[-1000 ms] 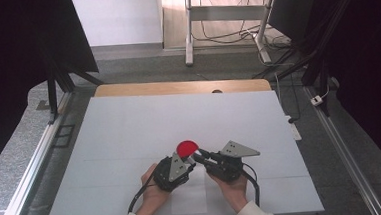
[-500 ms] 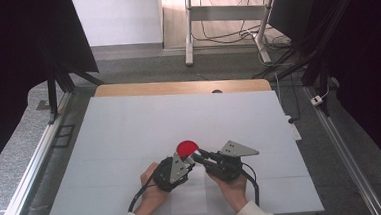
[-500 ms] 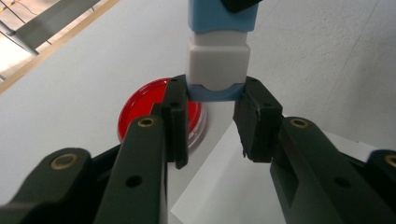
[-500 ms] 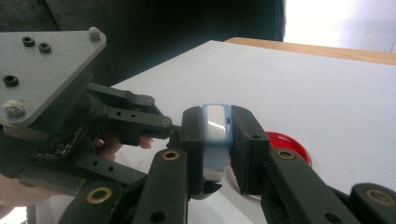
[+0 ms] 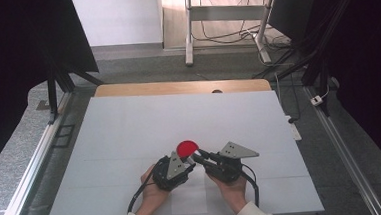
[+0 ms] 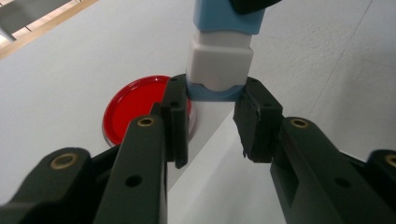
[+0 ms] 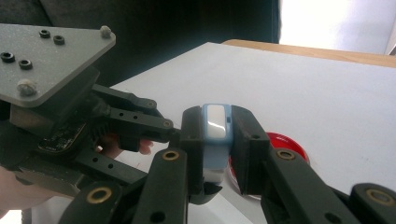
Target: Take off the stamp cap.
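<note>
Both claws grip one block
Left claw [image 6: 212,126] and right claw [image 7: 217,149] clench a blue-and-white block [image 6: 219,70] above a red lid [image 6: 135,105].

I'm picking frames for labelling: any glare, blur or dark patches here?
High view: sharp on the table, black at both sides. Left gripper view: near jaws soft, red lid glossy. Right gripper view: glare on the blue-and-white block, window blown out.

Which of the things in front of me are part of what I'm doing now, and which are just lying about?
In the job:
- blue and white block, gripped at either end by both tongs
- left tongs, shut on it
- right tongs, shut on it
- red lid, lying on the white table right below the block

Lying about:
- power strip at the table's right edge
- cables on the floor beyond
</note>
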A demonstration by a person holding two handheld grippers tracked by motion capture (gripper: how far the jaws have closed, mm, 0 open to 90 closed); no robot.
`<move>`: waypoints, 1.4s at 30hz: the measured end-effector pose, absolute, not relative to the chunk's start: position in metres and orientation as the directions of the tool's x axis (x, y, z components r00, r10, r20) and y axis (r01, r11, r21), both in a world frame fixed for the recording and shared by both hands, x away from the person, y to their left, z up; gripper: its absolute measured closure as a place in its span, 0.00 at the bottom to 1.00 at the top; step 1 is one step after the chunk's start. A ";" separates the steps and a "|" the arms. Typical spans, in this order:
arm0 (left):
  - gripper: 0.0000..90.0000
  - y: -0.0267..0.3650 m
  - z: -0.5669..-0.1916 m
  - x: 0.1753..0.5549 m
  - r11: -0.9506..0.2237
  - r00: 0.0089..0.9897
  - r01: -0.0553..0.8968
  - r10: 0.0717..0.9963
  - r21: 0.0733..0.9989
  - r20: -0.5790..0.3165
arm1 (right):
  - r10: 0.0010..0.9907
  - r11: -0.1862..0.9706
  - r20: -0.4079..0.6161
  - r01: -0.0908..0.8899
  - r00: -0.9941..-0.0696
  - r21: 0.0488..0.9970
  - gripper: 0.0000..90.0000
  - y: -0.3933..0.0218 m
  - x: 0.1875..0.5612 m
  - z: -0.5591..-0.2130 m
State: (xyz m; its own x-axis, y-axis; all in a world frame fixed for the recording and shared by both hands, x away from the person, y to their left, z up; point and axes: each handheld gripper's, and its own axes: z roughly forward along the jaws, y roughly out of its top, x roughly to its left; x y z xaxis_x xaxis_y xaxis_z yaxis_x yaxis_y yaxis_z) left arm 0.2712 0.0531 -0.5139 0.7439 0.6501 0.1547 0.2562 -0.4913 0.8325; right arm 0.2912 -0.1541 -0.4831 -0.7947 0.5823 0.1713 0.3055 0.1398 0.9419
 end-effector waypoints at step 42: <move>0.74 0.051 -0.518 0.269 -0.514 0.747 0.241 0.640 0.823 0.181 | 0.588 0.145 0.199 0.344 -0.784 0.928 0.84 -0.156 0.293 -0.484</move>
